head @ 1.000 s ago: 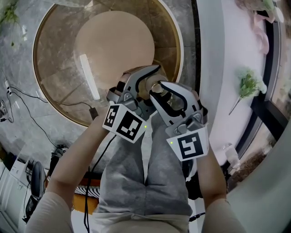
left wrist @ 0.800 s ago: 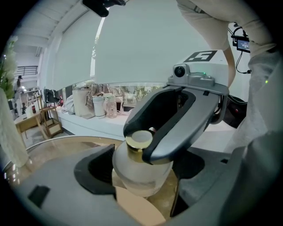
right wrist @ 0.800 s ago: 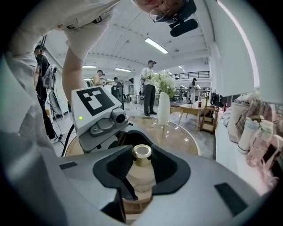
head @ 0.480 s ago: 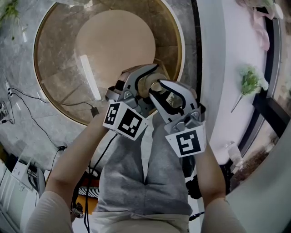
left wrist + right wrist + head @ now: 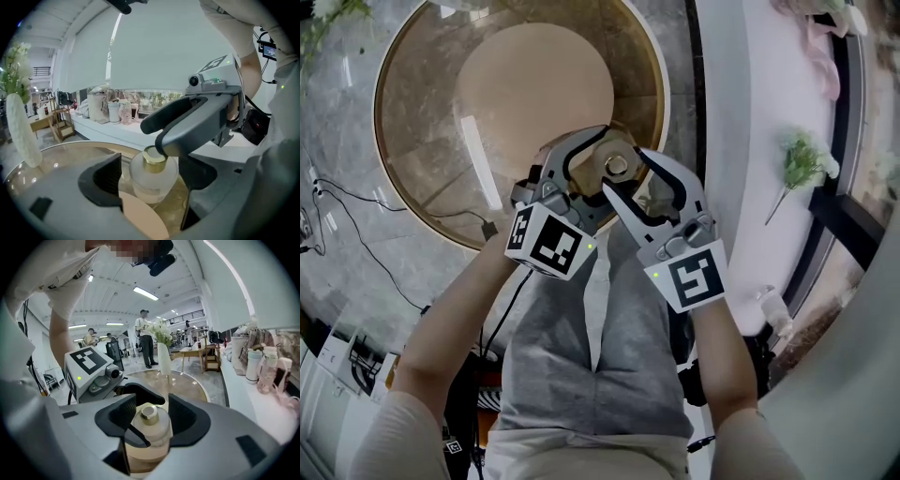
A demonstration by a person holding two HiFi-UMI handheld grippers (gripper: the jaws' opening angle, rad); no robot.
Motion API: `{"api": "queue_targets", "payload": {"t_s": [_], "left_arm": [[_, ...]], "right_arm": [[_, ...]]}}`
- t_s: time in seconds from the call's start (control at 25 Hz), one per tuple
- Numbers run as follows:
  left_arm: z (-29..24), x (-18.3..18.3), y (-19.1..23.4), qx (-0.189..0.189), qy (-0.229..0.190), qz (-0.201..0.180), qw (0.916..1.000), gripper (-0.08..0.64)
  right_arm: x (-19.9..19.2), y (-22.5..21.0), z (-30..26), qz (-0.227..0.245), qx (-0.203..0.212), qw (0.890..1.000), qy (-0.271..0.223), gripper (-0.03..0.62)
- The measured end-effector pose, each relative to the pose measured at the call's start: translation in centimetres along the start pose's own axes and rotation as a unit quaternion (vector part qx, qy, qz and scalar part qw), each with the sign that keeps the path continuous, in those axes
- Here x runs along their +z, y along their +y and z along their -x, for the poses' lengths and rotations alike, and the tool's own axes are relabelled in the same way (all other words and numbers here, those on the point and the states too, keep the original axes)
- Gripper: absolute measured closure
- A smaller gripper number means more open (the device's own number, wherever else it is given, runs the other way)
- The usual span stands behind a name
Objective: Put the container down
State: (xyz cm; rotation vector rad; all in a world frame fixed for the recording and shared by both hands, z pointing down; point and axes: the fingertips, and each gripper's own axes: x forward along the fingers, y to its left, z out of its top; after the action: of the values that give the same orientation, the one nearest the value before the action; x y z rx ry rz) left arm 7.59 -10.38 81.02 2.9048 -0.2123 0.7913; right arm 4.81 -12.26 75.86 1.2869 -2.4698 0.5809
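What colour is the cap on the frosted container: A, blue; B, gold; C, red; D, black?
B: the cap on top of the frosted container is a shiny gold, and both gripper views show it so.

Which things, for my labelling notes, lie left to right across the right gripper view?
marker cube → container → wooden stand → white tumbler → pink bottle
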Motion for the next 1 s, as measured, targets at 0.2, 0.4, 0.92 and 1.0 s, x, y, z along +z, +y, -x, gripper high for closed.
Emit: {"api": "queue_targets", "payload": {"t_s": [0.2, 0.4, 0.92, 1.0], "left_arm": [[2.3, 3.5, 0.8, 0.031, -0.024, -0.007, 0.9992, 0.199], [5.7, 8.4, 1.8, 0.058, -0.042, -0.028, 0.997, 0.201], [18.8, 27.9, 6.0, 0.174, -0.113, 0.015, 0.9781, 0.33], [21.0, 32.4, 6.0, 0.191, -0.127, 0.006, 0.9735, 0.331]], "right_arm": [[4.1, -0.6, 2.3, -0.003, -0.031, 0.999, -0.019, 0.402], [9.5, -2.0, 5.0, -0.007, -0.078, 0.996, -0.044, 0.529], [29.3, -1.1, 14.1, 0.048, -0.102, 0.991, -0.076, 0.574], [33.1, -0.5, 16.0, 0.061, -0.106, 0.989, -0.083, 0.575]]}}
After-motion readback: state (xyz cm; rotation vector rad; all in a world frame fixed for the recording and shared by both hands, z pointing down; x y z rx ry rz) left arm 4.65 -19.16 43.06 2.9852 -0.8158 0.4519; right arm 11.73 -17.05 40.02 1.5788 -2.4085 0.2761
